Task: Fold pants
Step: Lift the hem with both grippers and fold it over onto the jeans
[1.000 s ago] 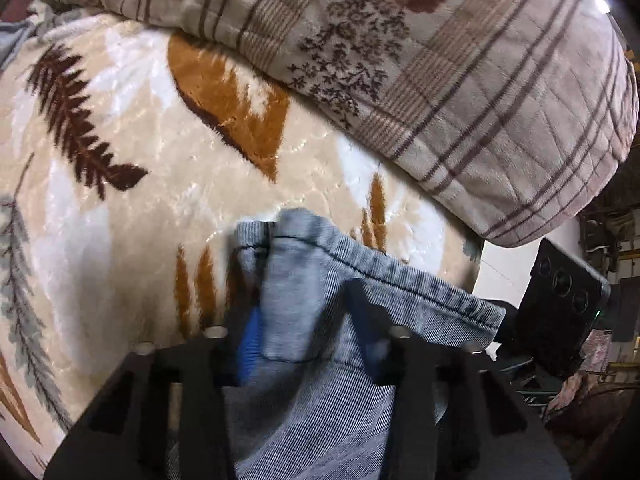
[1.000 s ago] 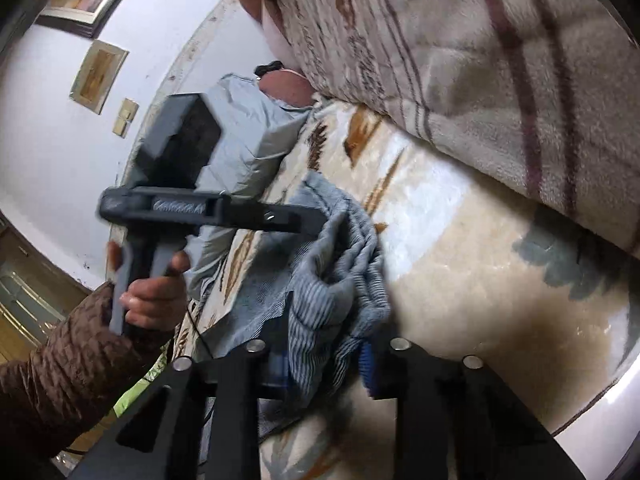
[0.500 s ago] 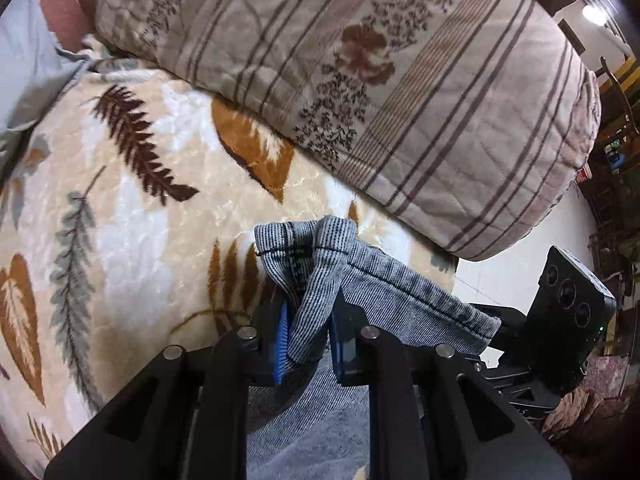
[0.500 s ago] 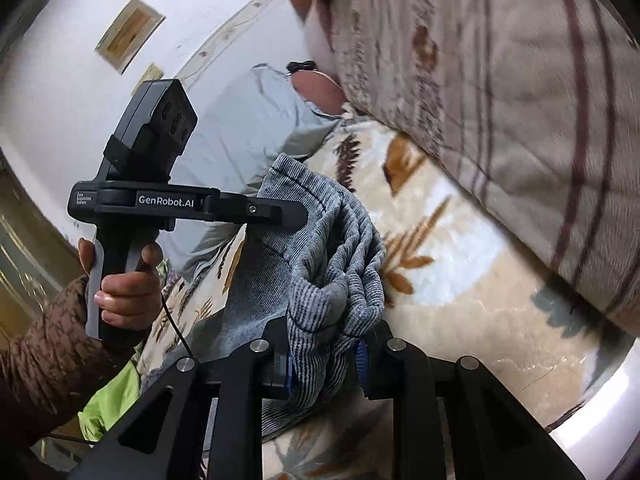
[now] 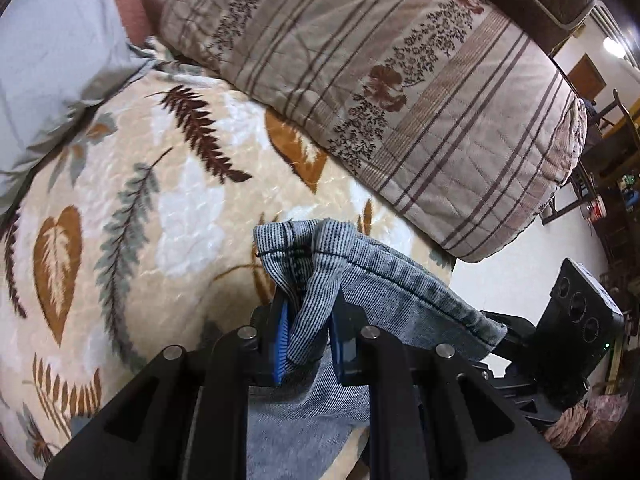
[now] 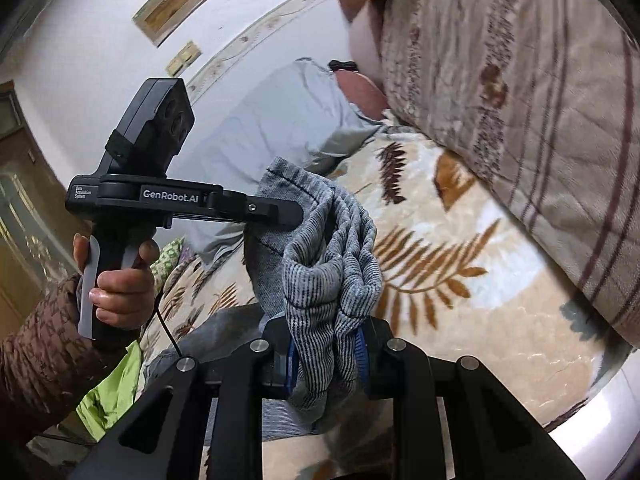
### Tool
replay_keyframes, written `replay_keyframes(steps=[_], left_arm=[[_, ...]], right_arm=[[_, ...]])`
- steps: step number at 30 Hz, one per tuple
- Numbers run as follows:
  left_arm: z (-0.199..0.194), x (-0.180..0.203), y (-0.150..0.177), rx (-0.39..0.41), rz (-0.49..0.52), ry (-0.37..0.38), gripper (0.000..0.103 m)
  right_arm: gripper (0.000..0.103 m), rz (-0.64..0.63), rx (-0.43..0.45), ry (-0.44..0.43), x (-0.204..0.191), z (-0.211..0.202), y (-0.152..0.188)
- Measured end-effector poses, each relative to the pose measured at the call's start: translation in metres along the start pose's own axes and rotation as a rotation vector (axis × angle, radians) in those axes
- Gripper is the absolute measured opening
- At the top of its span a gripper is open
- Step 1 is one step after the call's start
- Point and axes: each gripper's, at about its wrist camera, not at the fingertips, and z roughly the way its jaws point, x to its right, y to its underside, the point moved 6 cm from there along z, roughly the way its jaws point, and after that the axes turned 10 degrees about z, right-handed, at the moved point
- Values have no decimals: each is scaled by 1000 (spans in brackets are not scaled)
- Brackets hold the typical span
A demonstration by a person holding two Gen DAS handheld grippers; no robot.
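Pants [image 5: 384,280]: grey-blue striped denim, bunched at one edge and lifted off the blanket; in the left wrist view the hem runs from the view's centre toward 4 o'clock, to the right gripper.
Left gripper [image 5: 306,340]: jaws narrow, blue pads pinching a gathered fold of the pants; the fold stands up past the fingertips toward 12 o'clock.
Right gripper [image 6: 326,354]: jaws narrow, clamped on several stacked folds of the pants, which rise toward 12 o'clock.
Left hand [image 6: 120,280]: wrapped around the left gripper's handle, at 9 o'clock in the right wrist view; brown quilted sleeve [image 6: 44,364] below it.
Blanket [image 5: 140,208]: cream plush with brown, orange and grey leaf print, under the pants.
Quilt [image 5: 400,80]: beige, striped and flowered, rolled along the blanket's far edge from 12 to 3 o'clock.
Pillow [image 5: 52,52]: pale grey, at 10 o'clock.
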Motion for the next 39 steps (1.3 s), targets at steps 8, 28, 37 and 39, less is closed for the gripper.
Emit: replay_keyframes(steps=[8,28,37,39], left_arm=[[-24,-15,27,25,-51,-33,15],[-50,-71,118,38,-220,-48,15],[-43,-95,155,23,-284,-28,16],[-41,-100,164,19,-295,-27,16]], right_arm=[[23,-65,-29,-18,-37,7,10],[25,-251,-206,-51,-118,55,70],[26,-323,-299,-41,-140,84,104],[26,-341,-320,-39,-145,91,111]])
